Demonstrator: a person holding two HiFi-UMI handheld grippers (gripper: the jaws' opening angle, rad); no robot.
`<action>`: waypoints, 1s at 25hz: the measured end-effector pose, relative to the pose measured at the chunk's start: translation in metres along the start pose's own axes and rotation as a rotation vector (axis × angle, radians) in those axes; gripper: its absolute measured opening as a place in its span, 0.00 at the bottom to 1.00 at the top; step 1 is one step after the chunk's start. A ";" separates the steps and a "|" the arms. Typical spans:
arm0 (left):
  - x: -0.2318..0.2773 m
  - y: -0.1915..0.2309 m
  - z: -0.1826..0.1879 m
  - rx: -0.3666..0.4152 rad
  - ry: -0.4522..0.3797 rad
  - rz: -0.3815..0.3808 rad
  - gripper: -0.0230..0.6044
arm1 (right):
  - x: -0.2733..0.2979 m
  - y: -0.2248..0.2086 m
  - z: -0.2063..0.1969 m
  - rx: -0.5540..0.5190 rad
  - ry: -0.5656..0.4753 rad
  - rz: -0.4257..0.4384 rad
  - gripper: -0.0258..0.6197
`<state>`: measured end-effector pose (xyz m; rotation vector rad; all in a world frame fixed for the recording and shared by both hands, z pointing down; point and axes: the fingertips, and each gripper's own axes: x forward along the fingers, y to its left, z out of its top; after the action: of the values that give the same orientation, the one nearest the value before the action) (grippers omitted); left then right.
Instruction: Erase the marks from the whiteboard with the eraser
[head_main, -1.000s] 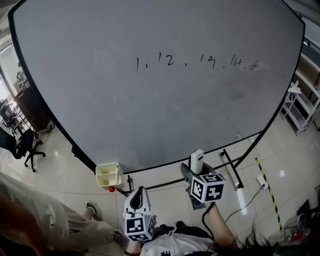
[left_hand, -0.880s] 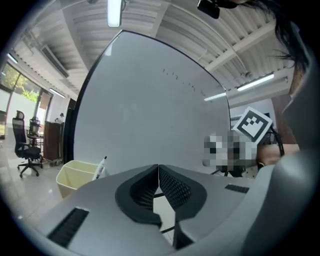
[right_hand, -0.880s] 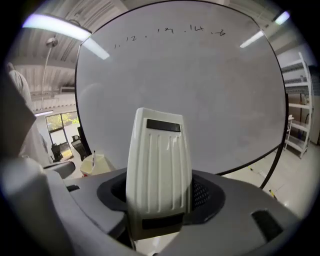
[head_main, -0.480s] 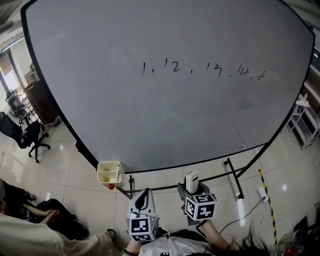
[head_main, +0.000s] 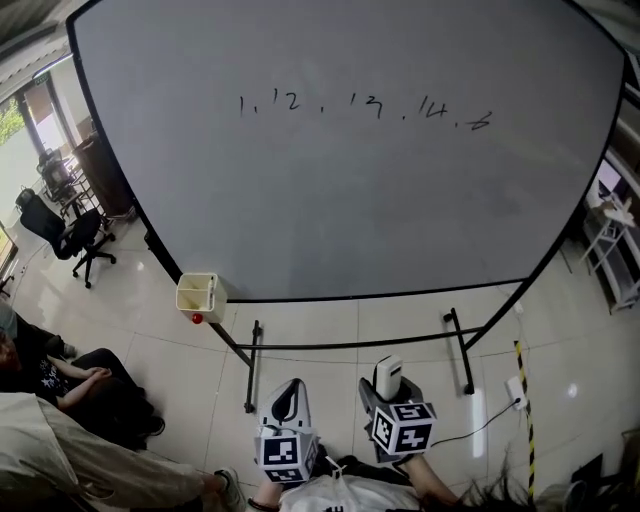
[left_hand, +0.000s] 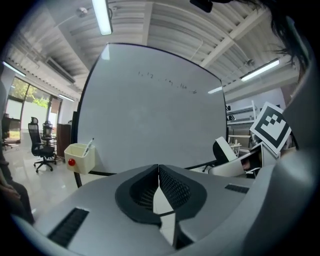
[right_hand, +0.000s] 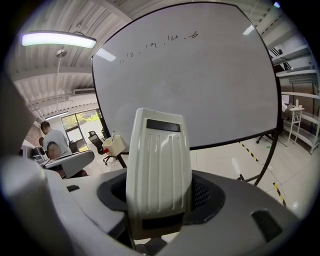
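Note:
A large whiteboard stands ahead on a black frame, with a row of small black marks near its top. The same marks show faintly in both gripper views, high on the board. My right gripper is shut on a white ribbed eraser, held well back from the board above the floor. My left gripper is shut with nothing in it, jaws meeting, beside the right one.
A cream pen box with a red knob hangs at the board's lower left corner. The stand's black legs cross the tiled floor. Office chairs stand left, a seated person at lower left, white shelving right.
The view has pulled back and turned: the board and marks sit higher and further left in the head view. Both grippers have dropped lower in the frame, the eraser still held.

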<state>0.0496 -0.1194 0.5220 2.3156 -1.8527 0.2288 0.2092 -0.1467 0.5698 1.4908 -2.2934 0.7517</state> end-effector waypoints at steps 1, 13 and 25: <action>-0.005 -0.012 -0.003 -0.002 0.006 -0.009 0.03 | -0.009 -0.004 -0.008 0.001 0.009 0.001 0.48; -0.048 -0.068 -0.015 0.008 0.008 -0.085 0.03 | -0.076 0.001 -0.051 0.005 0.004 -0.002 0.47; -0.092 -0.061 -0.015 0.014 -0.011 -0.104 0.03 | -0.093 0.042 -0.077 -0.039 0.018 0.001 0.47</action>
<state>0.0884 -0.0156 0.5140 2.4190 -1.7341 0.2155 0.2071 -0.0187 0.5742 1.4592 -2.2826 0.7134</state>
